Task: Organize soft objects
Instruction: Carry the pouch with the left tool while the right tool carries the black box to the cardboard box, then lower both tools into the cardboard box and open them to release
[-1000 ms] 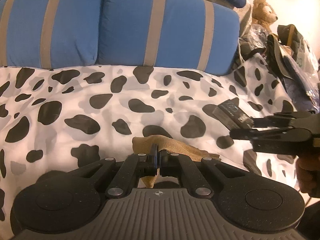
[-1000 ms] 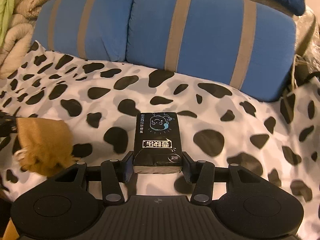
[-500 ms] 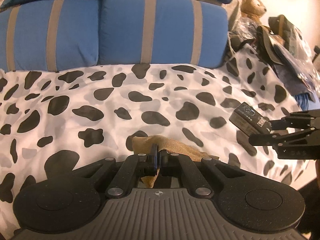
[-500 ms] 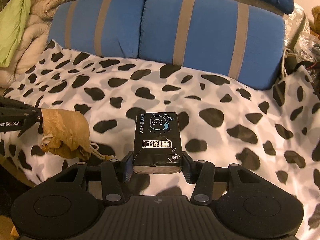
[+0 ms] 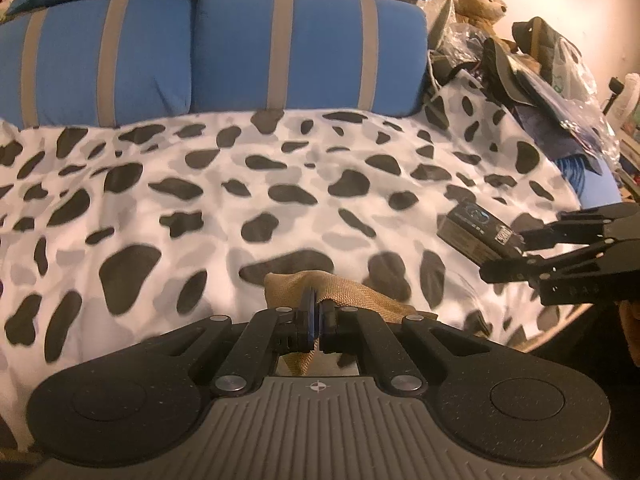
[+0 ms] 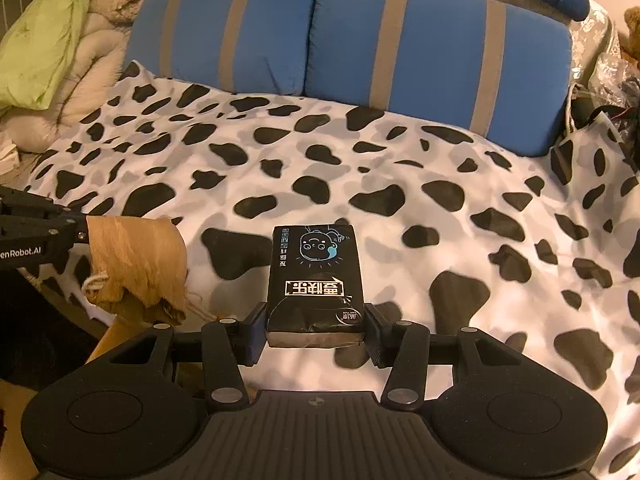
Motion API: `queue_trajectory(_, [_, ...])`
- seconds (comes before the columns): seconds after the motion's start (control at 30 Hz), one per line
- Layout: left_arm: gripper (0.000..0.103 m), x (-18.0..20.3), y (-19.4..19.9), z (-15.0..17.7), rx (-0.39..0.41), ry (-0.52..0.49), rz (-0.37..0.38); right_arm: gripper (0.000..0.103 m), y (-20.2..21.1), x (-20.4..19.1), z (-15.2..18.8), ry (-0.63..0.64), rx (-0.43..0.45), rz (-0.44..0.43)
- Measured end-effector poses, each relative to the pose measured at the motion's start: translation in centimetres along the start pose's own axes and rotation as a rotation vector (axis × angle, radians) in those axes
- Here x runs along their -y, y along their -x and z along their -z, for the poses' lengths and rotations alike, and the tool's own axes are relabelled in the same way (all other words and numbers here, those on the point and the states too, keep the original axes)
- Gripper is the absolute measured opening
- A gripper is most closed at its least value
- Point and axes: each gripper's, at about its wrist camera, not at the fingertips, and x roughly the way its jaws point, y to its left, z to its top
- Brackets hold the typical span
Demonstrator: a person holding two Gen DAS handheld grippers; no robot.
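Left wrist view shows the left gripper pinched tight on a fold of the tan burlap pouch, which hangs just above the near edge of the bed with its cow-print cover. Off to the right in that view, the right gripper is clamped on the sides of a black tissue pack, and the right wrist view confirms it: the pack sits squarely between the pads, lifted clear of the cover, with the pouch dangling at the left edge of the frame. Both soft things look to be in transit, so the step in hand is judged to be carrying them to wherever they are to be put. To do that well, keep both grips steady, hold the pack level so it does not slide out forward, and keep the pouch's loose drawstring from snagging the cover or the other gripper. The destination is not visible in either view. The lower part of the pouch is hidden behind the left gripper's body, its contents cannot be told, and the clutter by the teddy bear is too jumbled to sort out.
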Motion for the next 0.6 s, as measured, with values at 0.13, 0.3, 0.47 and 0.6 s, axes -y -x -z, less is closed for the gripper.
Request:
queue_trajectory(0.13, [0.002, 0.2, 0.6, 1.5, -0.047, -0.008, 0.026, 0.051, 0.7, -1.1, 1.1, 0.005, -0.016, -0.016])
queue_trajectory(0.3, [0.002, 0.5, 0.9, 3.0, -0.106, -0.018, 0.058, 0.051, 1.4, -2.4, 2.4, 0.023, -0.039, -0.025])
queue_trajectory(0.47, [0.002, 0.9, 1.4, 4.3, -0.144, -0.026, 0.074, 0.052, 2.1, -3.4, 3.4, 0.031, -0.046, -0.036])
queue_trajectory(0.6, [0.003, 1.3, 1.1, 5.4, -0.231, -0.029, 0.073, 0.052, 2.3, -3.6, 3.7, 0.029, -0.053, -0.039])
